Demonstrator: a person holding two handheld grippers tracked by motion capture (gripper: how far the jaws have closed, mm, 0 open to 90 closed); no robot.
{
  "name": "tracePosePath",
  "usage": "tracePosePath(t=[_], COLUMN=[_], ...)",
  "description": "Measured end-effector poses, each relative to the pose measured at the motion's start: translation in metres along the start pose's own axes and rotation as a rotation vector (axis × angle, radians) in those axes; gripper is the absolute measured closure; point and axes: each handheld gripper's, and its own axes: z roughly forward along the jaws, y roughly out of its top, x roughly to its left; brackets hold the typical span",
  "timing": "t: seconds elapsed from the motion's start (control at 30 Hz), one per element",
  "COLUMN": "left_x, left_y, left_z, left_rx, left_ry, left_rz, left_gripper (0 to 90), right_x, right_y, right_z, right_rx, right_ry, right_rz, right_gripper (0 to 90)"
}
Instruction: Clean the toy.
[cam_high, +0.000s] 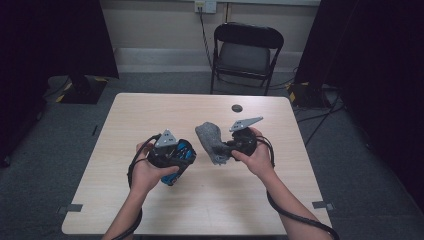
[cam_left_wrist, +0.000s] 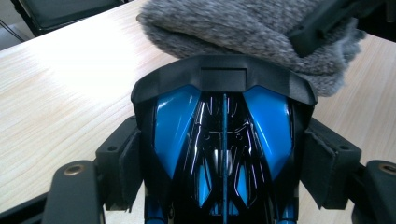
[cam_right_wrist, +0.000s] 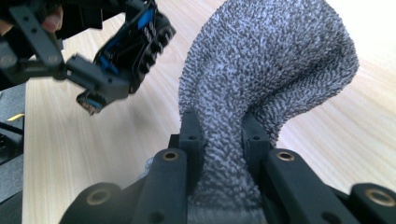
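Note:
A glossy blue and black toy car (cam_left_wrist: 224, 135) sits between the pads of my left gripper (cam_left_wrist: 224, 172), which press on its two sides. In the high view that gripper (cam_high: 179, 156) holds the car (cam_high: 183, 150) just above the table, left of centre. My right gripper (cam_right_wrist: 223, 135) is shut on a fuzzy grey cloth (cam_right_wrist: 266, 70), pinching a narrow fold while the rest bulges out beyond the jaws. In the high view the cloth (cam_high: 211, 139) hangs from the right gripper (cam_high: 227, 150), a short way right of the car. The cloth (cam_left_wrist: 243, 28) lies just past the car's end.
A light wooden table (cam_high: 150, 110) carries a small dark round object (cam_high: 237, 108) near its far edge. A black folding chair (cam_high: 247, 50) stands behind the table. Cables trail from both grippers over the near edge.

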Motion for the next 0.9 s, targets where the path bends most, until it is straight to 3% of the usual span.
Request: tracePosePath(t=[0.17, 0.4, 0.53, 0.9], left_x=[-0.003, 0.0, -0.001, 0.005], left_y=[0.001, -0.002, -0.002, -0.002], left_z=[0.001, 0.002, 0.002, -0.002], left_rx=[0.0, 0.007, 0.012, 0.001], left_ry=[-0.011, -0.028, -0.024, 0.005], left_rz=[0.003, -0.009, -0.002, -0.015], left_gripper=[25.6, 25.5, 25.6, 25.6], right_x=[0.002, 0.018, 0.023, 0.029], right_y=[0.011, 0.017, 0.017, 0.004], right_z=[0.006, 0.017, 0.018, 0.011], right_rx=[-0.002, 0.021, 0.036, 0.027], right_ry=[0.012, 0.066, 0.072, 0.115], right_rz=[-0.011, -0.08, -0.116, -0.142], right_gripper=[76.2, 76.2, 76.2, 76.2])
